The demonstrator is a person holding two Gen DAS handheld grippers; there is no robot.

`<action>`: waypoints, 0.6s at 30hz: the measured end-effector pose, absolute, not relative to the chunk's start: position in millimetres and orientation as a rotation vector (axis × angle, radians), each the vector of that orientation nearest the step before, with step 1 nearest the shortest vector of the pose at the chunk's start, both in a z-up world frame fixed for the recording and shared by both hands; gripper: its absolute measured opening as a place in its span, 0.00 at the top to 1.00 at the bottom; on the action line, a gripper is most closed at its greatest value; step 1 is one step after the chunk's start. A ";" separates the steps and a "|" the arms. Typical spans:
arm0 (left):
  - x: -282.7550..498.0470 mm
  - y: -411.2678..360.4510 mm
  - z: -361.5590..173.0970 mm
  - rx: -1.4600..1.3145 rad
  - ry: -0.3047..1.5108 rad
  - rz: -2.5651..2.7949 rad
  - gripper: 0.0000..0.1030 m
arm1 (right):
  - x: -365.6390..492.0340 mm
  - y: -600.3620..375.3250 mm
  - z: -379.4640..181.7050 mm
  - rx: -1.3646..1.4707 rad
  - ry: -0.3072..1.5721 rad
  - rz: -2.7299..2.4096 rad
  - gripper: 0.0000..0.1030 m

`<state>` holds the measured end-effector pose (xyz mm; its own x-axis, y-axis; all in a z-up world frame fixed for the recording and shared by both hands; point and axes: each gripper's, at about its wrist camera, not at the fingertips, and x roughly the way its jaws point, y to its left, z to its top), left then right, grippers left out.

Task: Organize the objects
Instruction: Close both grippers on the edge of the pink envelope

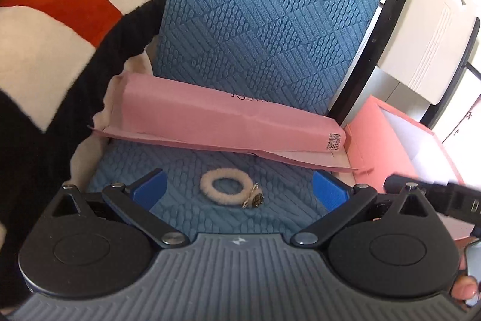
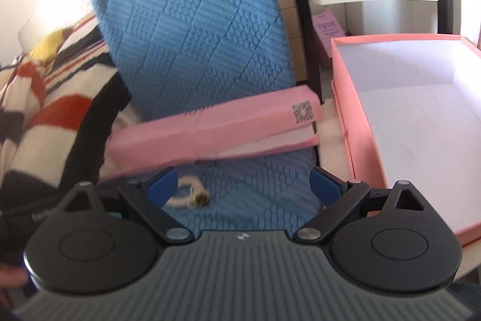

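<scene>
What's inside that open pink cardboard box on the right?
The open pink cardboard box shows only bare white lining. Its near corner is covered by the right gripper, so that part stays unseen.

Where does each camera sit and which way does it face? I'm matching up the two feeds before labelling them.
Left wrist: rides on the left tool, looking forward and down at a fluffy hair tie on the blue chair seat, the pink lid behind; a fingertip shows at lower right.
Right wrist: rides on the right tool, facing the same seat from further right, the open pink box beside it; its own blue fingers show.
Shared: hair tie, lid, box, chair, striped blanket.
</scene>
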<state>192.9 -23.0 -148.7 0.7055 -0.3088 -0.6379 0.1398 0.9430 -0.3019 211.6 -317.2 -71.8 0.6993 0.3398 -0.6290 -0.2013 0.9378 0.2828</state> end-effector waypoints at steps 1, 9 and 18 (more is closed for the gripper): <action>198.7 -24.1 -151.5 -0.236 0.753 -0.248 0.00 | 215.2 -317.1 -72.6 0.213 0.724 0.308 0.07; 244.7 -25.6 -173.3 -0.348 0.827 -0.292 0.00 | 258.8 -312.4 -92.2 0.350 0.764 0.310 0.06; 288.8 -10.8 -193.3 -0.523 0.907 -0.276 0.00 | 309.6 -313.4 -135.3 0.671 0.950 0.320 0.07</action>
<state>288.8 -10.8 -193.3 0.5930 -0.4403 -0.6742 0.0108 0.8416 -0.5401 309.6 -313.4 -135.3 0.5557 0.5295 -0.6409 0.0339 0.7559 0.6539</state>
